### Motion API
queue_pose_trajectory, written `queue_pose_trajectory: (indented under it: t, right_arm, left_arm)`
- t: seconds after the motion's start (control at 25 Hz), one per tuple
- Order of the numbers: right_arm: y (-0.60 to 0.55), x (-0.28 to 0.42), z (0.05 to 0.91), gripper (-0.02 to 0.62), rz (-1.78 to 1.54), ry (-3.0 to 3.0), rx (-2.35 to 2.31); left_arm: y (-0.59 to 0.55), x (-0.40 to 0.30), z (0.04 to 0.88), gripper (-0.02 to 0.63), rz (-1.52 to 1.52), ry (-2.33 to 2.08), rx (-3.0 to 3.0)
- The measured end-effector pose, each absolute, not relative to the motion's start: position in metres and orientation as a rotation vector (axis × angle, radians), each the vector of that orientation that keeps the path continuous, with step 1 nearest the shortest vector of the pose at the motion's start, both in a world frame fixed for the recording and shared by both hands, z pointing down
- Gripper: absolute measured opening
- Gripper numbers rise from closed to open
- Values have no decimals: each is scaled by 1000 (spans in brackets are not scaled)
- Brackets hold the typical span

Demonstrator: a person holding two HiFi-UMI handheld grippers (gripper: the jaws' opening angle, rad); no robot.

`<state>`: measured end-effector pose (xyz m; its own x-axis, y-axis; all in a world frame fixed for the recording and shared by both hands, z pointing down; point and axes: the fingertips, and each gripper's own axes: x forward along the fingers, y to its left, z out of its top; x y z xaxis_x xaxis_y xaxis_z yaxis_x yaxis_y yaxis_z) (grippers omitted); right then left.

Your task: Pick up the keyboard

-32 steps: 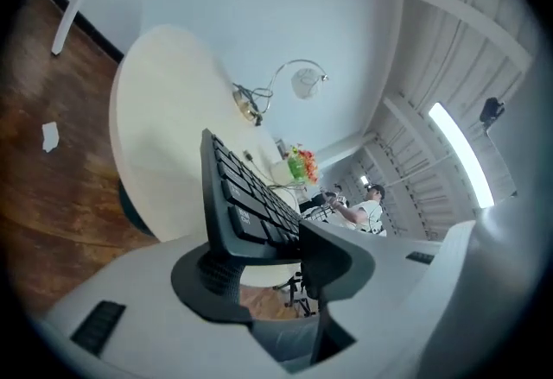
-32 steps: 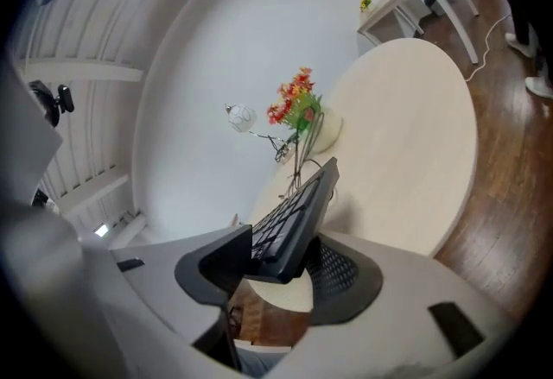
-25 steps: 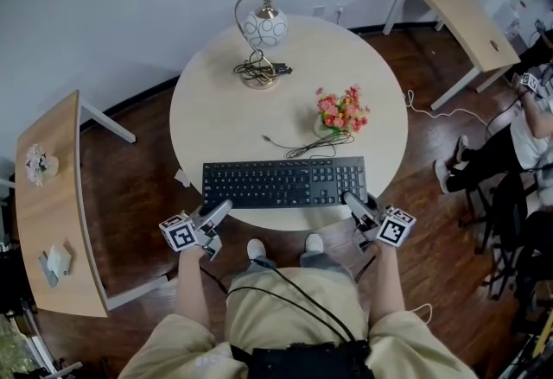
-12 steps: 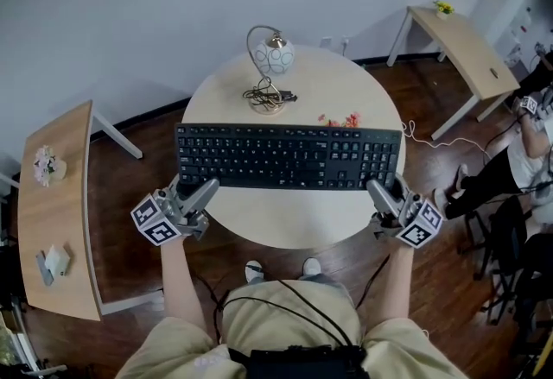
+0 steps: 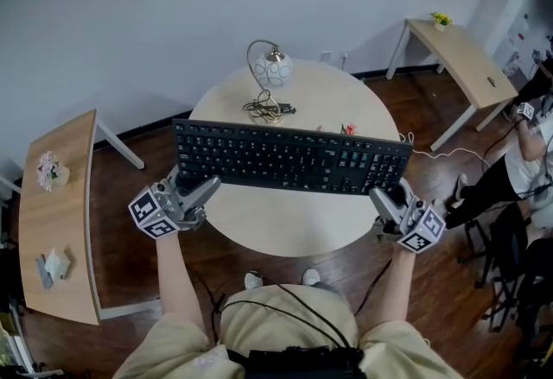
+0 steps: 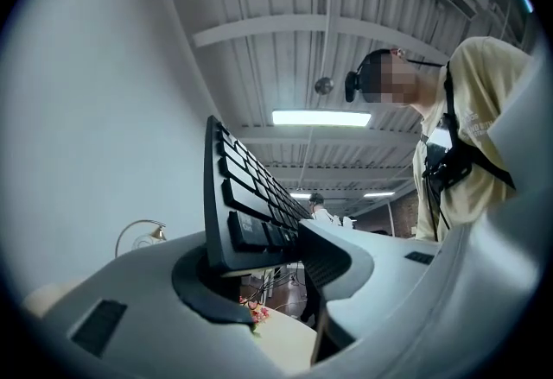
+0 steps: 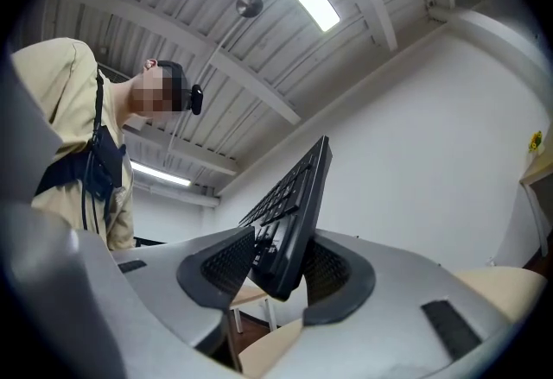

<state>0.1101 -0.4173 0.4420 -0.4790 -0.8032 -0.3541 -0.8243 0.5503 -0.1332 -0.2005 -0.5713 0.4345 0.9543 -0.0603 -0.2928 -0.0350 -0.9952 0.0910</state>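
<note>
The black keyboard hangs in the air above the round table, its keys turned toward the head camera. My left gripper is shut on its left end. My right gripper holds its right end. In the left gripper view the keyboard stands on edge between the pads of the left gripper. In the right gripper view the keyboard sits clamped in the right gripper, whose jaws are closing tighter on it.
A lamp with a coiled cord stands at the table's far side, and pink flowers peek over the keyboard. Wooden side tables stand at left and far right. A seated person is at the right edge.
Both grippers have risen with the keyboard, lifting it off the table's near edge. It has tipped up and now covers the flowers and the table's middle.
</note>
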Motion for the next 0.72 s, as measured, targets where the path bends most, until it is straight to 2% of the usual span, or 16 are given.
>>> queue_pose_trajectory:
  t: [0.72]
  right_arm:
    - [-417,110,442,172,60,2473,-1309]
  left_arm:
    - [-576,-198,448,163,-452,-54,2960]
